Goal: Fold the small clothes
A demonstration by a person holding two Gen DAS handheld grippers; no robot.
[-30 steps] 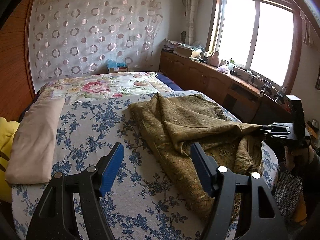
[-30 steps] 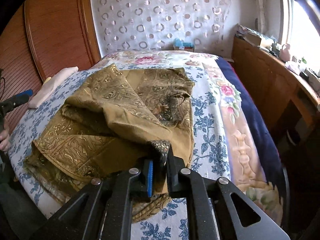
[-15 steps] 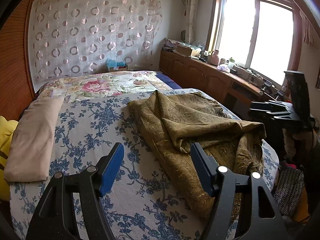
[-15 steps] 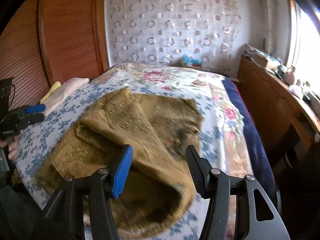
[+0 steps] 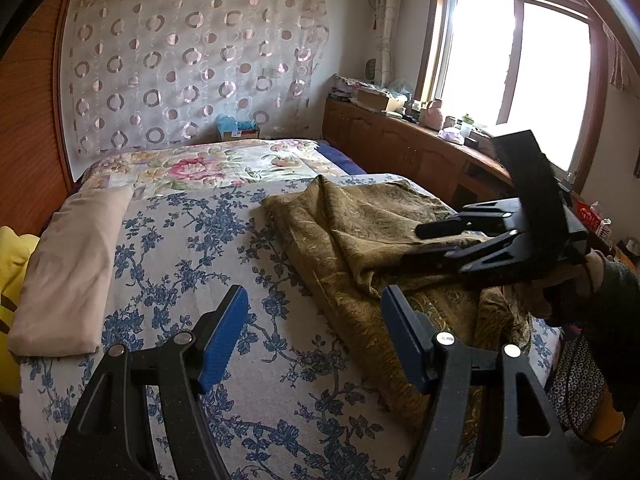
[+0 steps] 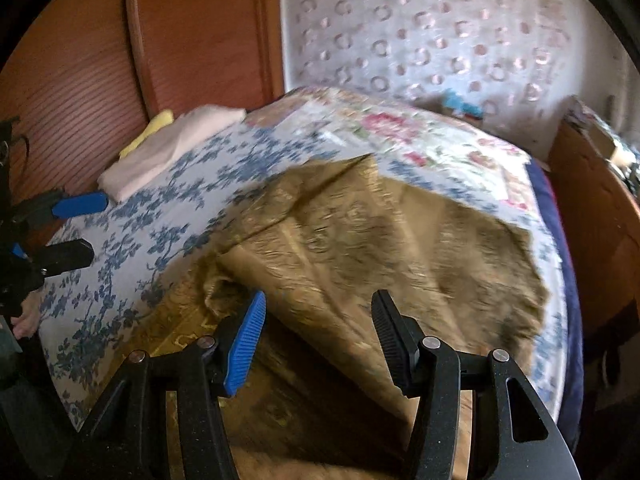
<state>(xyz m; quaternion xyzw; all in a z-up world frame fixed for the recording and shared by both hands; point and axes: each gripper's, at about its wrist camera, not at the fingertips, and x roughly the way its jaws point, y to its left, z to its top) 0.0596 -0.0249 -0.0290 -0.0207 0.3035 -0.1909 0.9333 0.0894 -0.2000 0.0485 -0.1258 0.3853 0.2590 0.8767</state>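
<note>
An olive-gold patterned cloth lies rumpled and partly folded on the right side of the bed; it also fills the middle of the right wrist view. My left gripper is open and empty above the blue-floral bedspread, left of the cloth's near edge. My right gripper is open and empty, hovering over the cloth's near part. It shows from the side in the left wrist view, above the cloth's right side. The left gripper shows at the left edge of the right wrist view.
The bed has a blue-floral cover. A folded beige cloth and a yellow item lie at its left edge. A wooden cabinet with clutter runs along the window side. A wooden headboard wall stands behind.
My right gripper opened and let go of the cloth's corner, which dropped onto the bed. It then swung in over the cloth toward the left. My left gripper stayed open, nearly still.
</note>
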